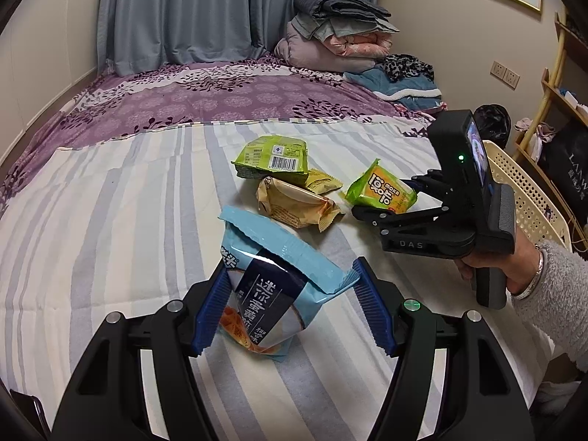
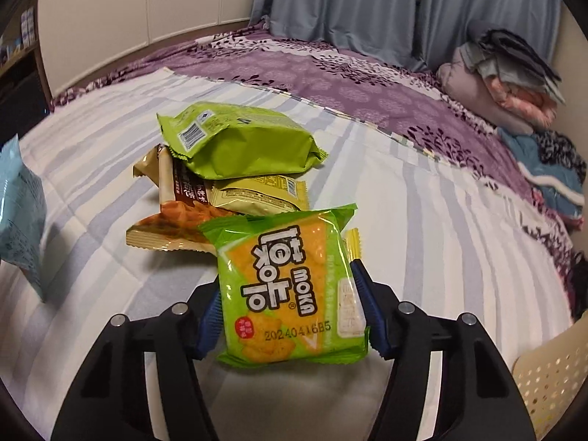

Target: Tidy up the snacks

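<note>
Barcode pack [image 2: 239,143] lies atop two packs on bed [image 2: 422,220]; Moka pack [image 2: 290,286] in front, basket [image 2: 551,378] at bed's right edge.

Striped bed [image 1: 110,220] bears green [image 1: 273,158] and perhaps two tan packets [image 1: 294,202].

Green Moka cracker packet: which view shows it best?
Right wrist view: the Moka packet fills the centre, label and date code readable, between the right claw pads. Left wrist view shows it small and angled.
</note>
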A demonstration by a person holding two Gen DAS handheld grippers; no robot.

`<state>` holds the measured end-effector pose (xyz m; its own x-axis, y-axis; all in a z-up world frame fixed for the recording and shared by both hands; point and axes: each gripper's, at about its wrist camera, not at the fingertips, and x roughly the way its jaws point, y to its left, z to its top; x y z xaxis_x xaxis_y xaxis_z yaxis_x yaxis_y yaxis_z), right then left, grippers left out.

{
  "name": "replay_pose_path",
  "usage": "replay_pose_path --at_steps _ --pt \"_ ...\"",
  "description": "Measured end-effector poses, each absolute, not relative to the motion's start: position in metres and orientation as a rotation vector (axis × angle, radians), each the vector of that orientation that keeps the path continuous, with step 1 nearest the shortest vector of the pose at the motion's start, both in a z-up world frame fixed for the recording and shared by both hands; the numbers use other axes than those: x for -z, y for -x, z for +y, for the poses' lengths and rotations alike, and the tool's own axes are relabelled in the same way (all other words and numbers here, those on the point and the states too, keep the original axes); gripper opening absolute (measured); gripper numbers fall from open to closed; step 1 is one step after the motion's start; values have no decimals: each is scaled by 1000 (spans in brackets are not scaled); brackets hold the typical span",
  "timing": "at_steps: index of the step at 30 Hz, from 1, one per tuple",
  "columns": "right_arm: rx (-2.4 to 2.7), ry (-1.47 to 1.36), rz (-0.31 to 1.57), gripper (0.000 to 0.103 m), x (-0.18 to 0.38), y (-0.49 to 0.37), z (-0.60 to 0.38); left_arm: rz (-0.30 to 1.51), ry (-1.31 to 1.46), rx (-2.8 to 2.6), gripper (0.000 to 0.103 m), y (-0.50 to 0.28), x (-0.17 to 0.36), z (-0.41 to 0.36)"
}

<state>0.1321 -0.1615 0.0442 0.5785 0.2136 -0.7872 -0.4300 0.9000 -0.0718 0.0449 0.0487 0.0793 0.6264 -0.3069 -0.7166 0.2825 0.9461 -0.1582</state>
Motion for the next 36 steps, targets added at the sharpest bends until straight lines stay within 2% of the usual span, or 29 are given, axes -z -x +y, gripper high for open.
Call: replay_pose_path --at_steps 9,21,36 --pt "-369 141 844 61 -61 -106 -188 814 18 350 68 -44 -87 42" --pt "-327 16 758 61 -110 -68 -237 782 -8 369 68 -35 -105 29" --pt "-94 -109 621 61 -162 -10 -346 748 -61 414 68 -23 -129 -2"
